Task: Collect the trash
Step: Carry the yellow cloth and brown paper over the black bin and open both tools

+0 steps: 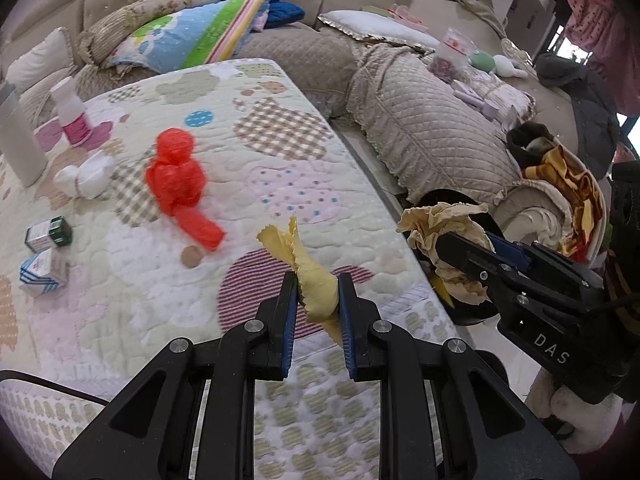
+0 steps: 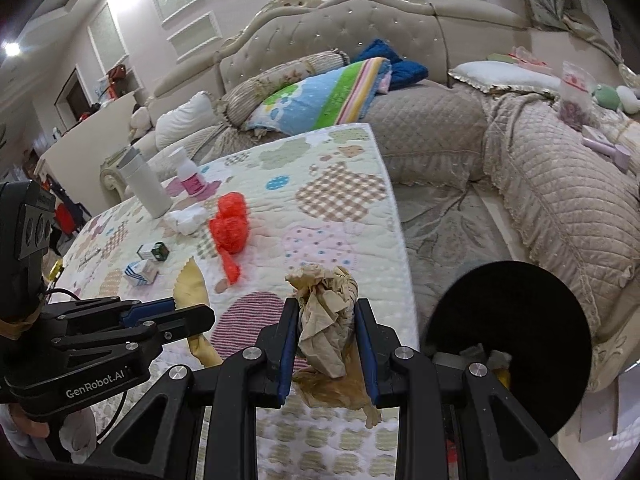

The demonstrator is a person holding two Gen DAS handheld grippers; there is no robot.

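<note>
Tongs first: my left tongs (image 1: pixel 318 296) are clenched on a yellow cloth scrap (image 1: pixel 316 280), held just above the near edge of the quilt-covered counter (image 1: pixel 280 128). My right tongs (image 2: pixel 326 320) are clamped on a crumpled wad of brown paper (image 2: pixel 326 320), which bulges out above the pads and hangs in a ragged tail below them. From the left camera that wad sits over the black trash bin (image 2: pixel 516 336), which stands on the floor just off the counter's right edge, between it and the sofa (image 2: pixel 560 200).

Farther onto the counter I see a red mesh bundle (image 1: pixel 178 182) lying near the middle, with a small brown disc (image 1: pixel 191 257) just beside its lower end. To the left are two small boxes, one striped blue and white (image 1: pixel 42 274) and one with a dark green end (image 1: pixel 48 234). Beyond those lies a crumpled white tissue (image 1: pixel 86 176), then a white bottle with a pink label (image 1: pixel 72 114) and a tall white cylinder (image 2: pixel 146 186), both upright.

Behind the counter, the sofa carries pillows, a bright striped blanket (image 1: pixel 192 36) and a blue towel (image 1: pixel 276 4).
</note>
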